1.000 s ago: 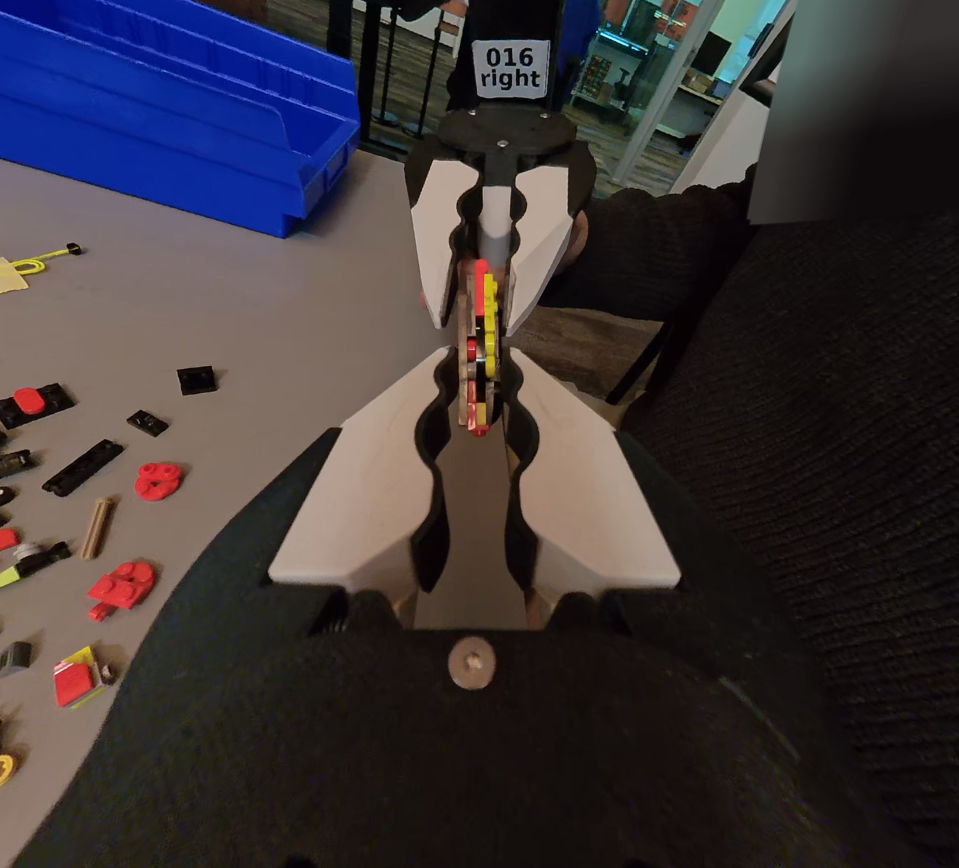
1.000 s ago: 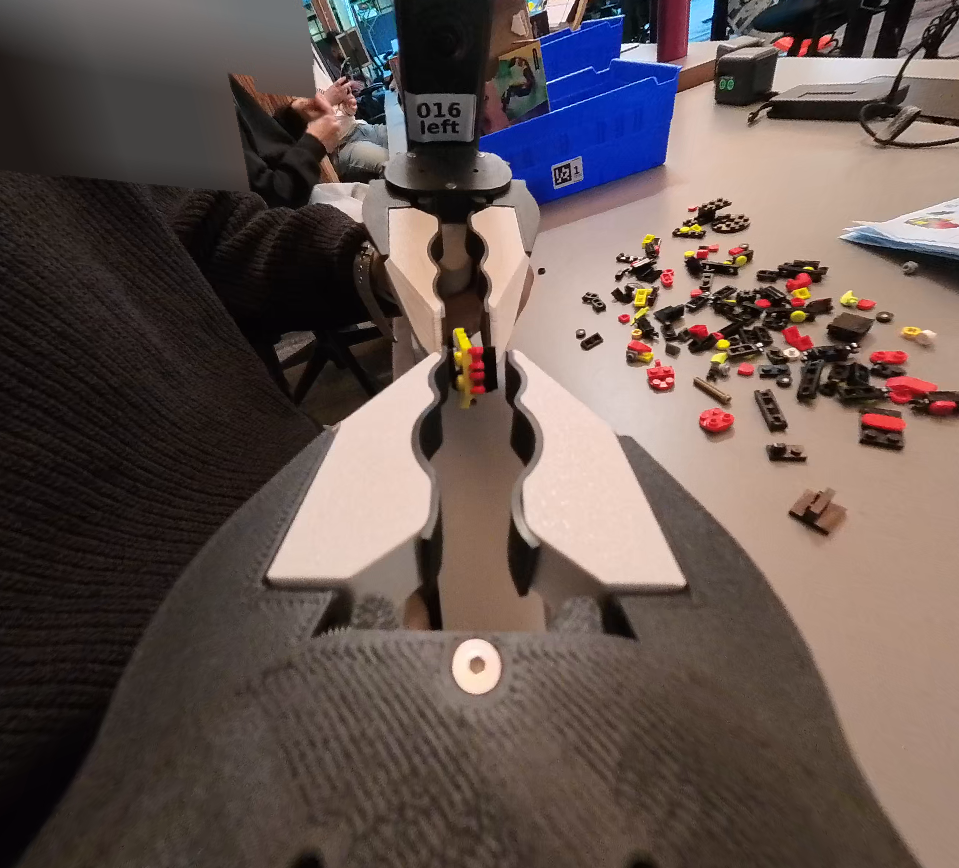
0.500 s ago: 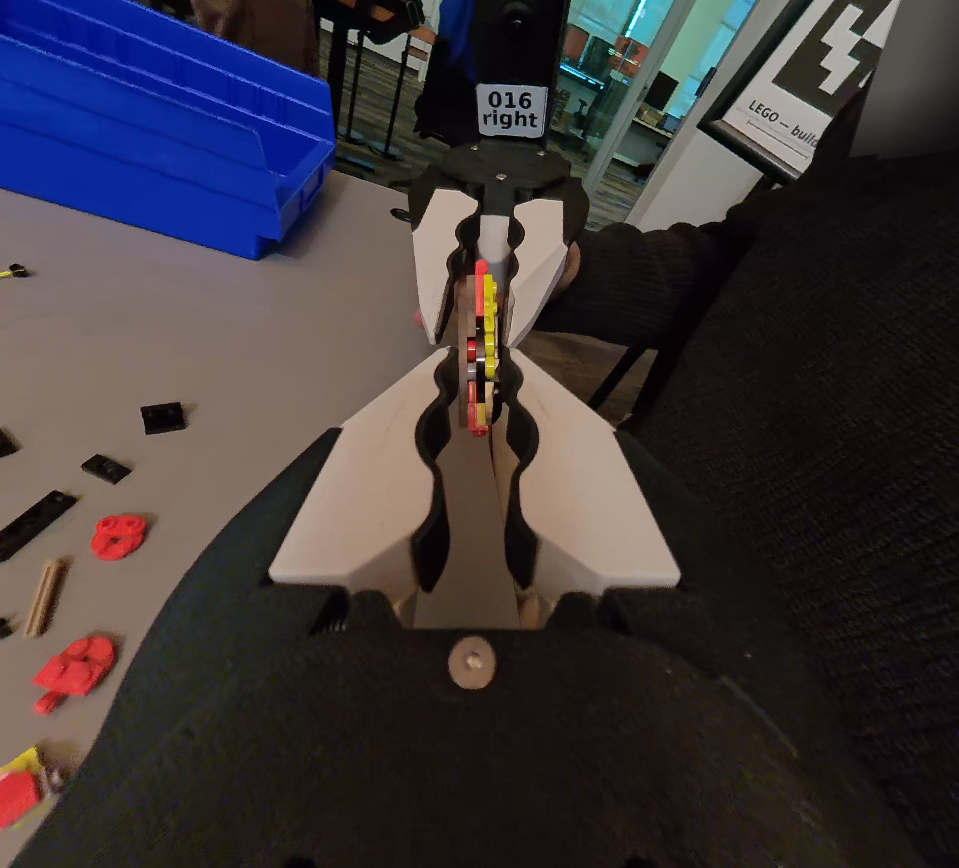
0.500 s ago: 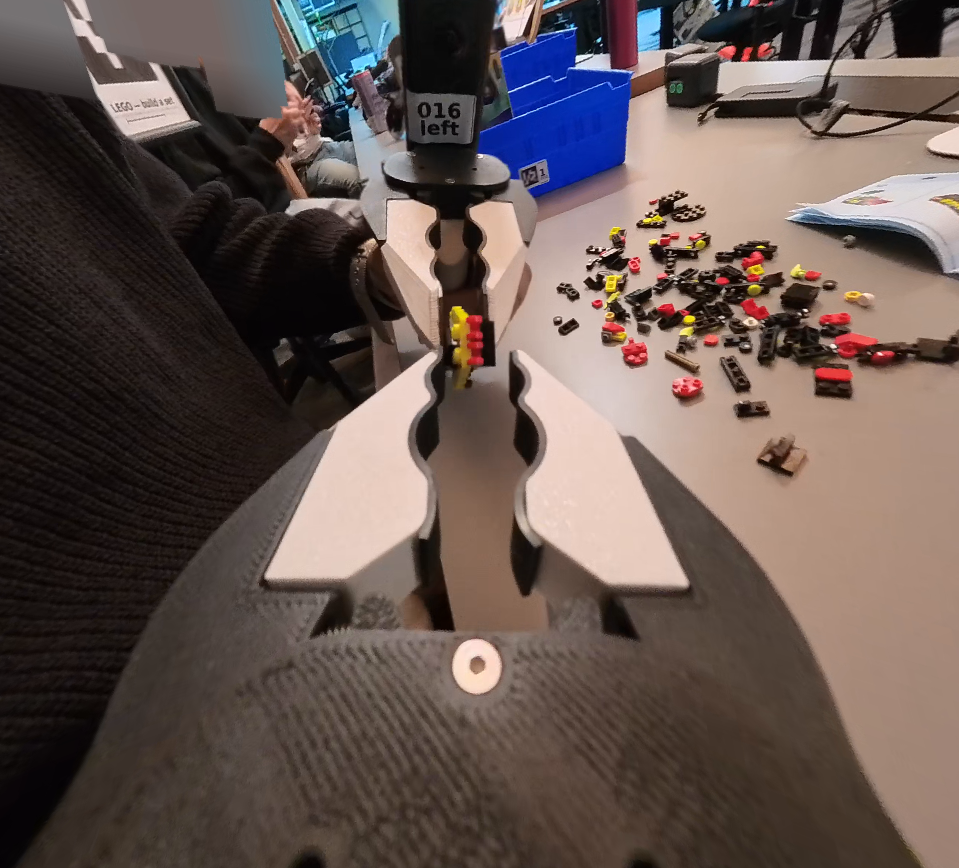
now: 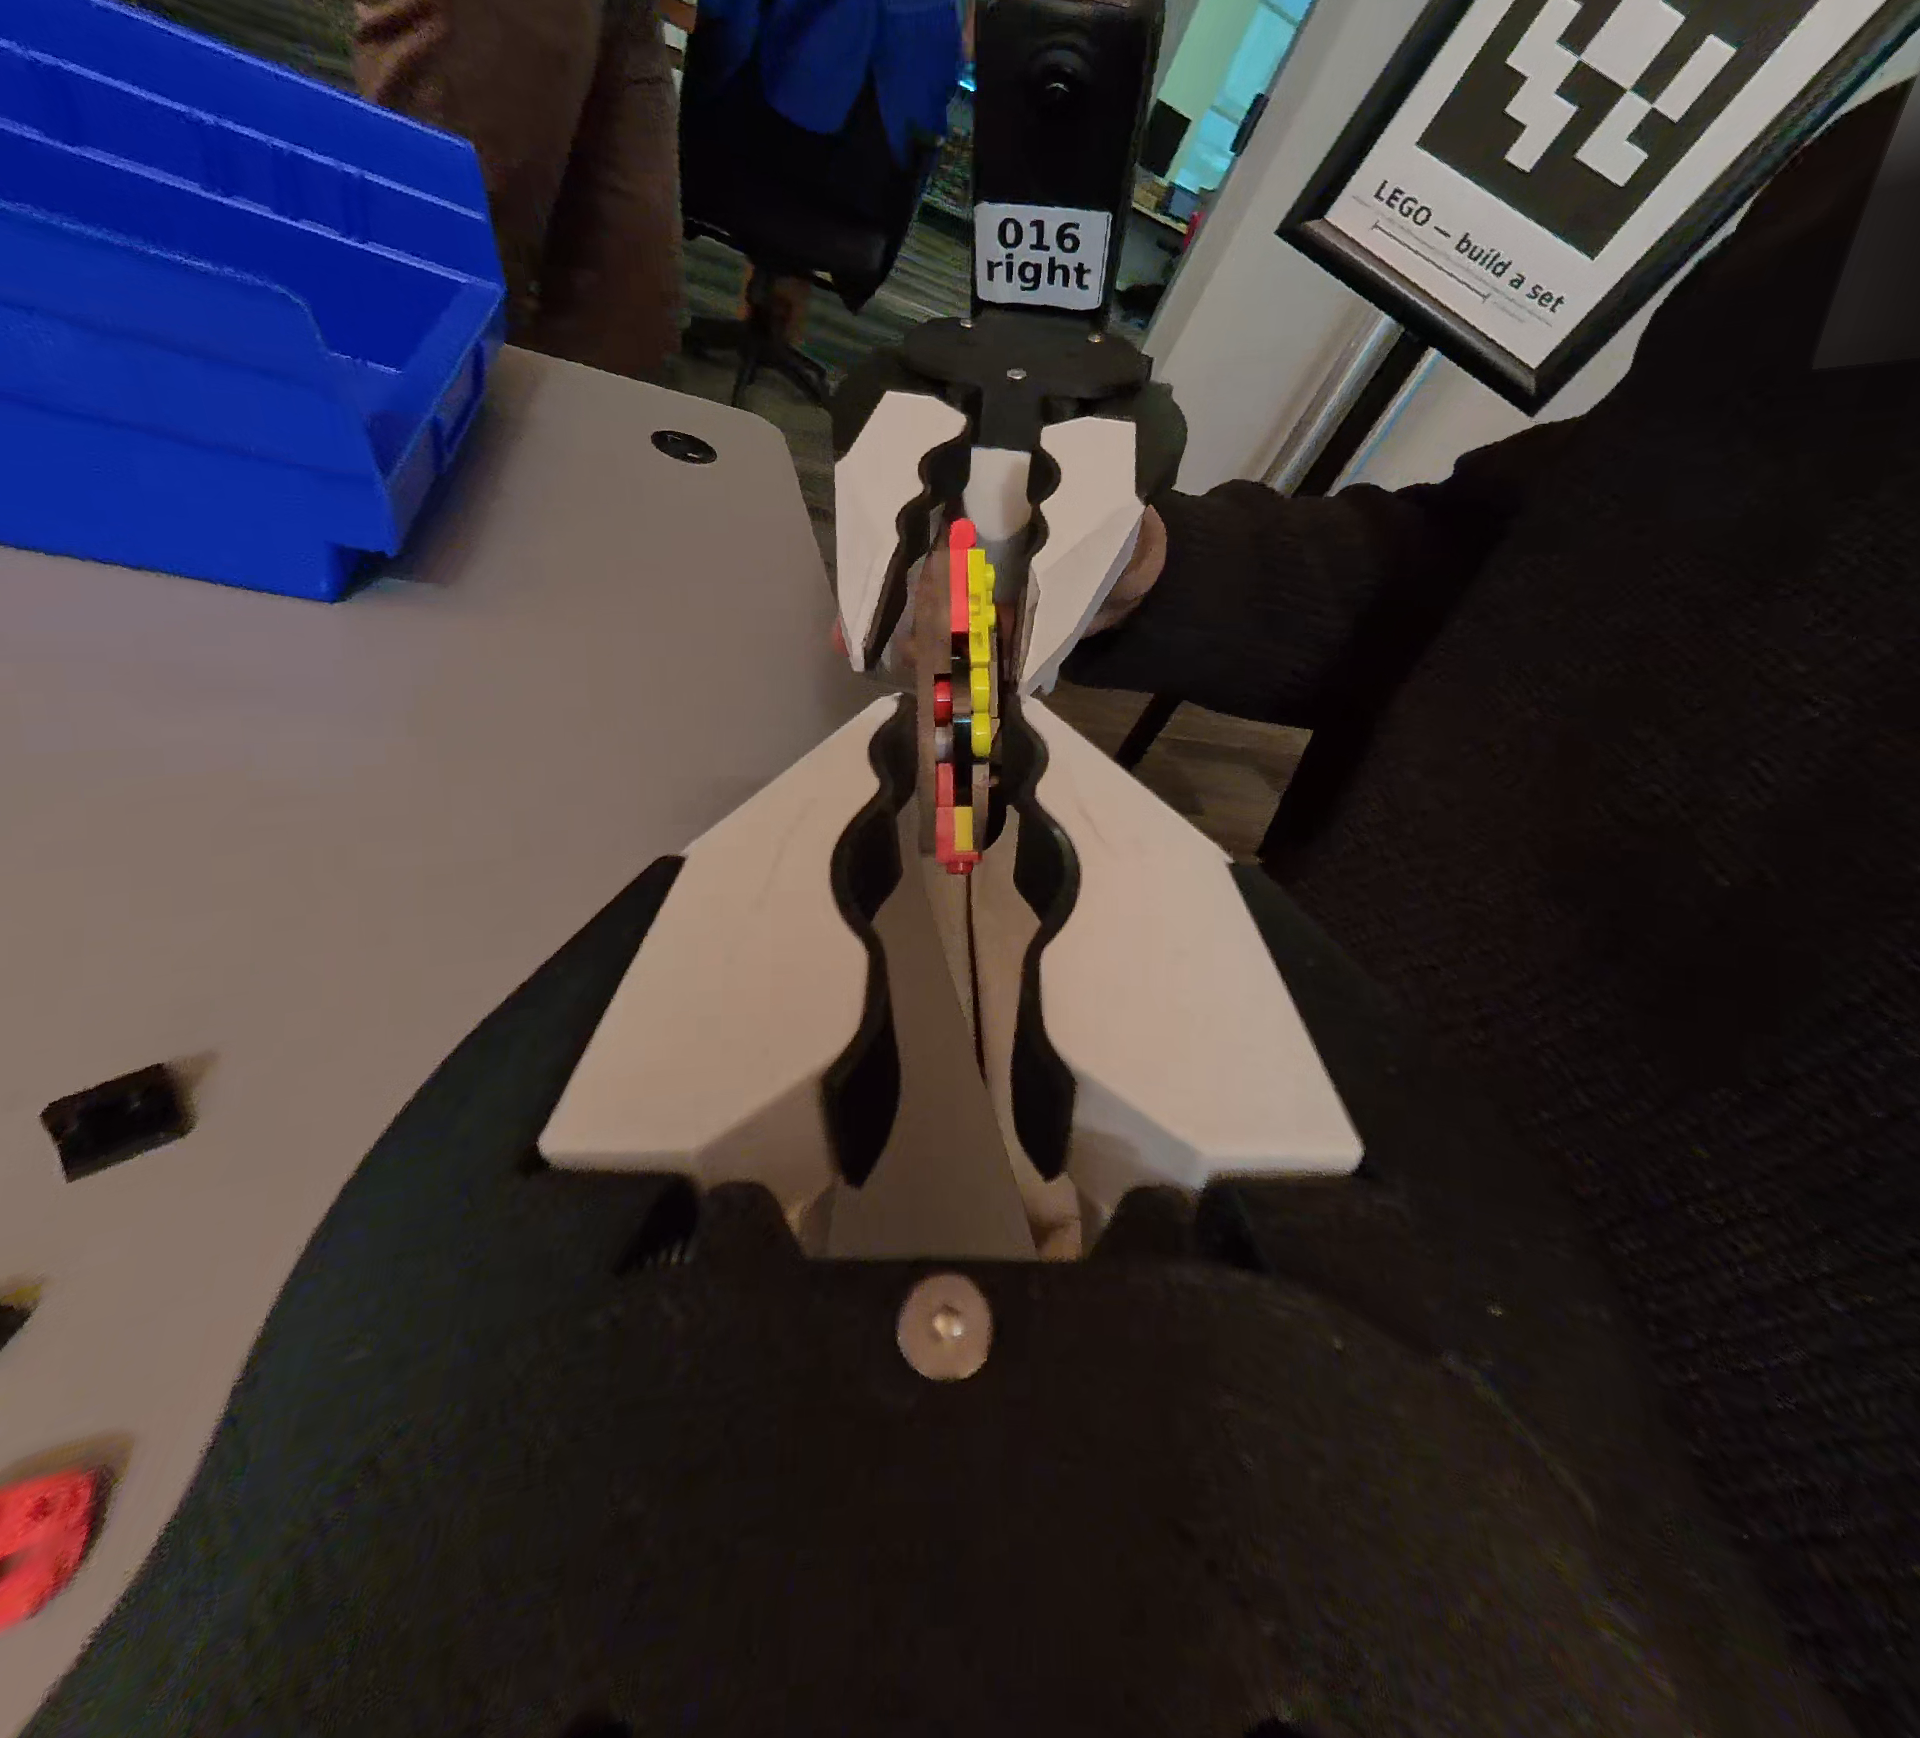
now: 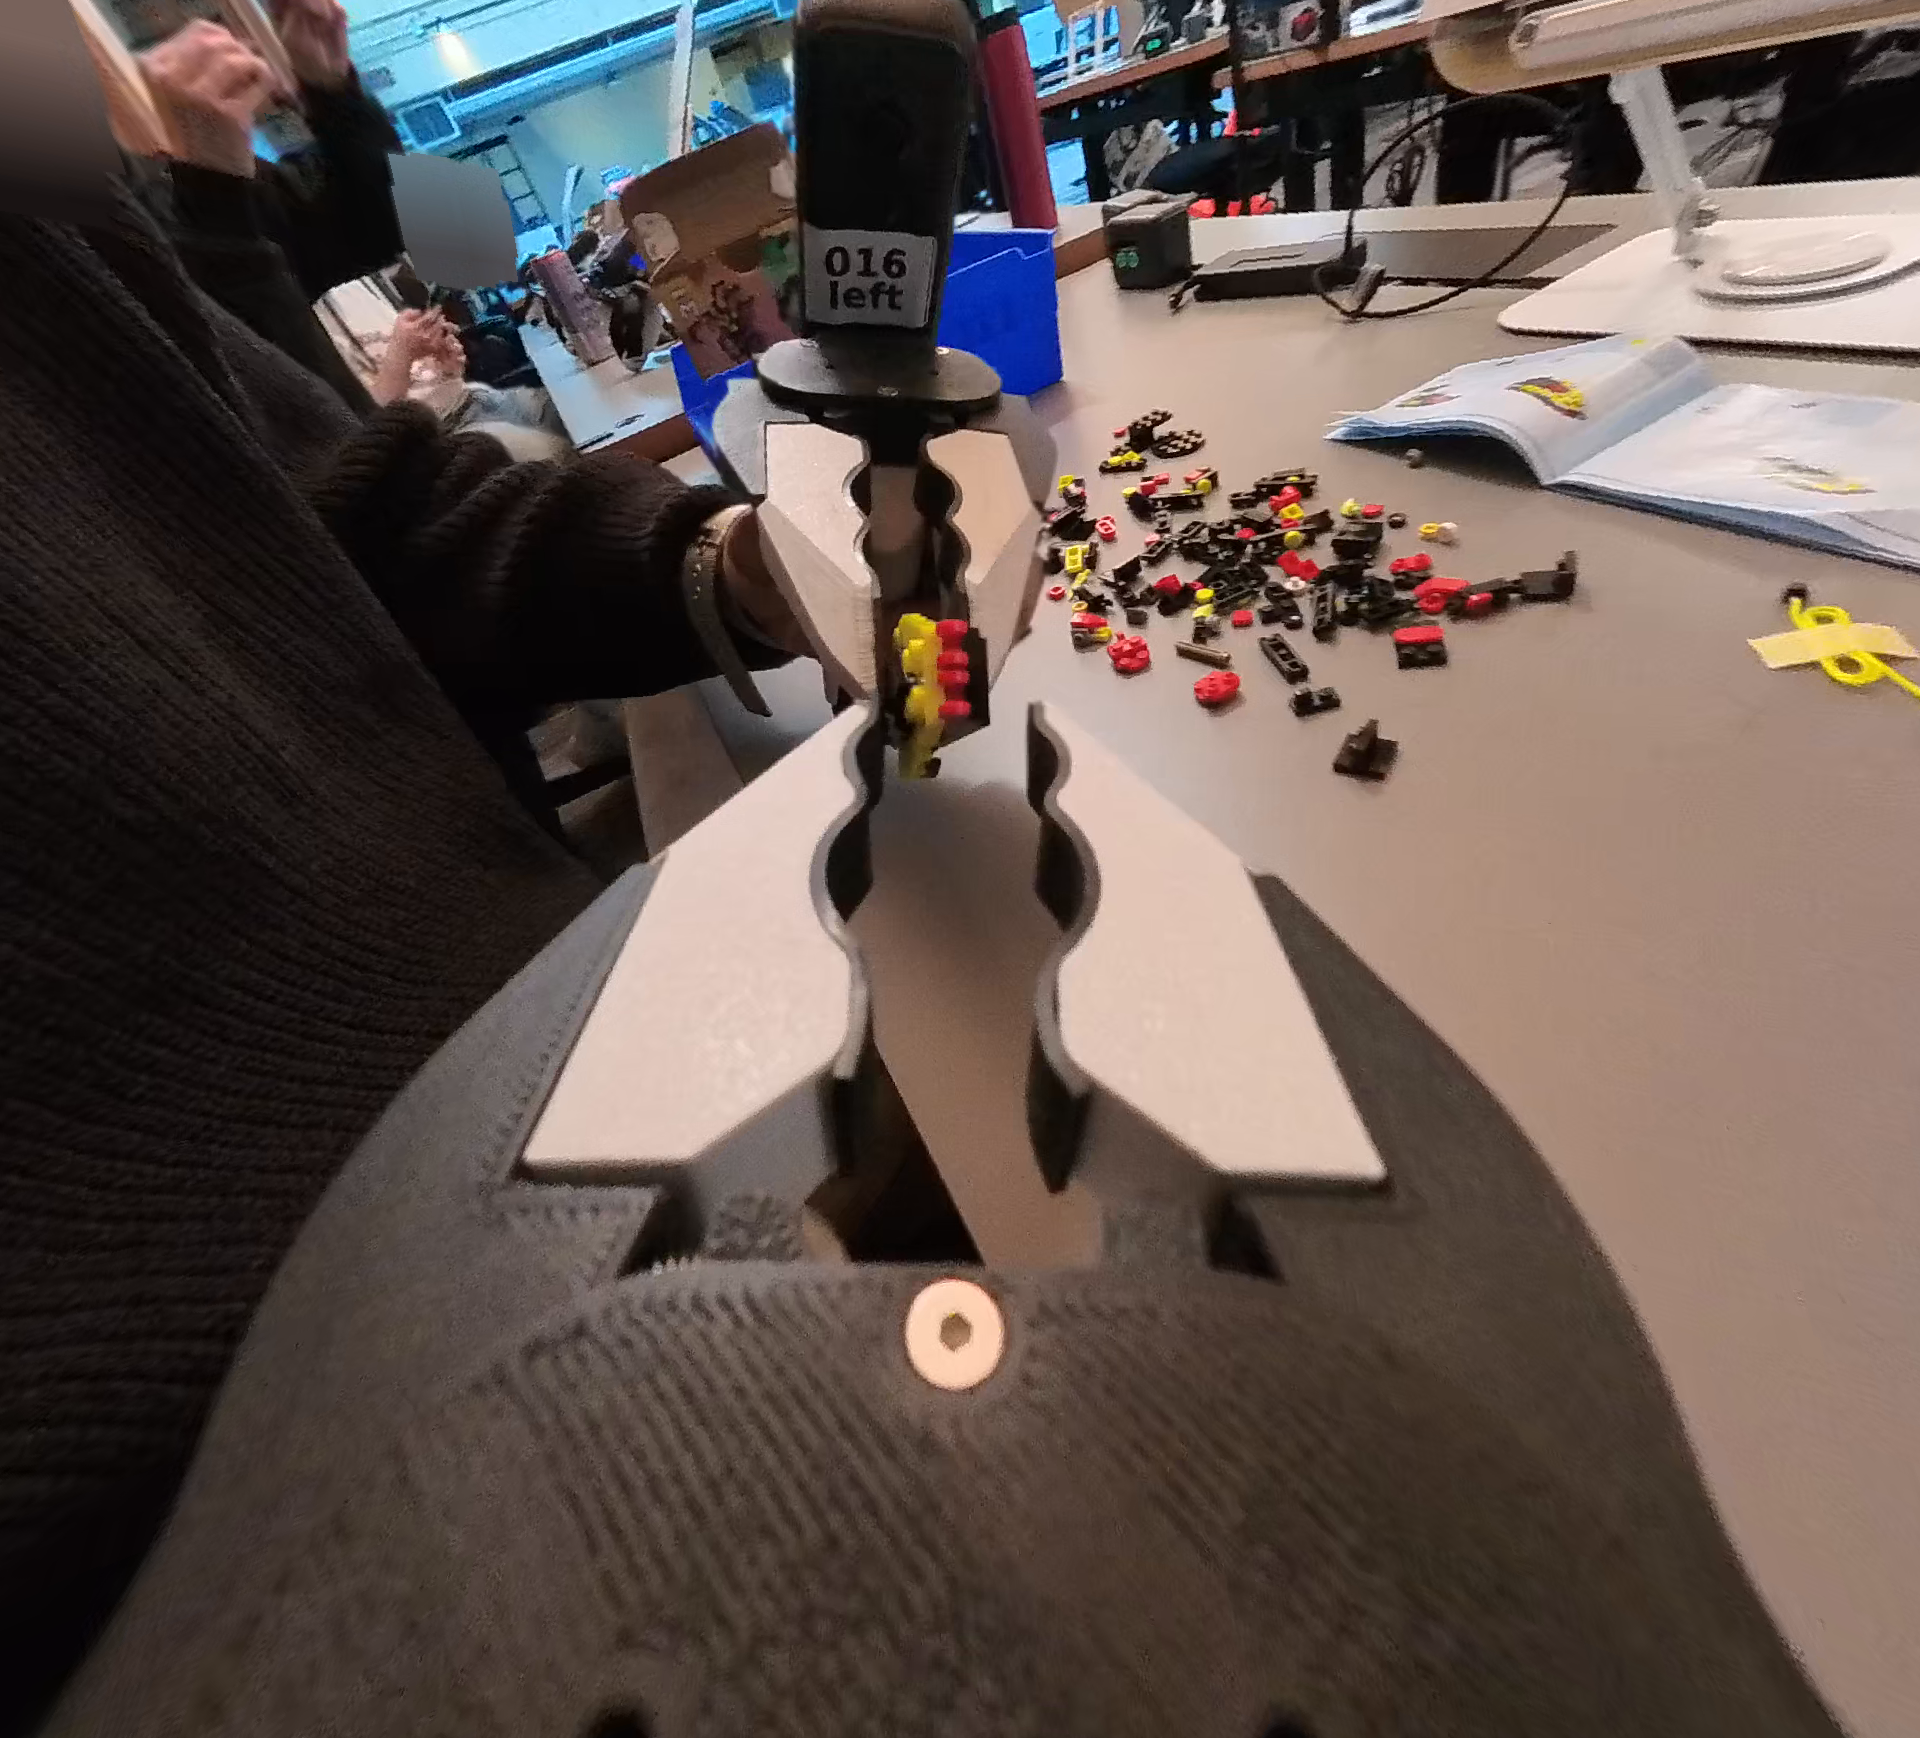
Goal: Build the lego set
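In the left wrist view, bare grey table (image 5: 343, 784) is seen left of the left gripper (image 5: 961, 732), its edge running just beside the fingertips. The lego assembly (image 5: 961, 701), a thin red, yellow and black strip, is clamped edge-on between these tips, with the right gripper (image 5: 951, 670) facing tip to tip.

In the right wrist view, the right gripper (image 6: 945, 722) is held parted, the assembly (image 6: 930, 686) beside its left tip, gripped by the left gripper (image 6: 925, 649). Loose pieces (image 6: 1247, 556) are scattered to the right.

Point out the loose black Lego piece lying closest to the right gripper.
The black clip-shaped piece, alone on the grey table, well ahead of the main pile, toward the right gripper.
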The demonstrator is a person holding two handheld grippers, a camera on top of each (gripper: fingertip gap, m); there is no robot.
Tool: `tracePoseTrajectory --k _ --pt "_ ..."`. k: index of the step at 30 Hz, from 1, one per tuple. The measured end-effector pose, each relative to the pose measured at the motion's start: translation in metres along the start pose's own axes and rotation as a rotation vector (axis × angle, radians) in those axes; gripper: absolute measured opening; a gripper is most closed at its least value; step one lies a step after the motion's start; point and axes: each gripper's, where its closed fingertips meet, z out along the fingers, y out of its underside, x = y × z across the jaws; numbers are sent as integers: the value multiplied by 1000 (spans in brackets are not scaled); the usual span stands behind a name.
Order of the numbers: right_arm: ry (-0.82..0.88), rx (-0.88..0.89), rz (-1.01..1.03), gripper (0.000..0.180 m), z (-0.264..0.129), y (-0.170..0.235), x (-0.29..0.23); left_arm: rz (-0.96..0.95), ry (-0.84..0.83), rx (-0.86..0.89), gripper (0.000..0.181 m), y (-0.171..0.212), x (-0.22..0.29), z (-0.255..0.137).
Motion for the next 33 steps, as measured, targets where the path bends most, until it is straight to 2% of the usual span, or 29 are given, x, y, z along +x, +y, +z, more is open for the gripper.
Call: tracePoseTrajectory --k 9,12,16,19,25,33 --pt "70 49 15 28 -20 -3 5 -38 56 33 12 -11 -4 13" --pt "74 140 25 27 -31 -17 5 -108 81 119 12 -25 -8 7" --pt "94 346 63 26 -59 -48 14 -235 120 329 12 -54 -20 -18" --pt "165 395 53 27 -72 -56 25 -248 71 380 11 -60 -33 -31" --pt "138 300 81 40 -43 -42 27 -229 51 311 11 -46 -26 -20" --pt "72 221 136 43 -10 -29 18 -240 29 290 12 -37 -18 -13"
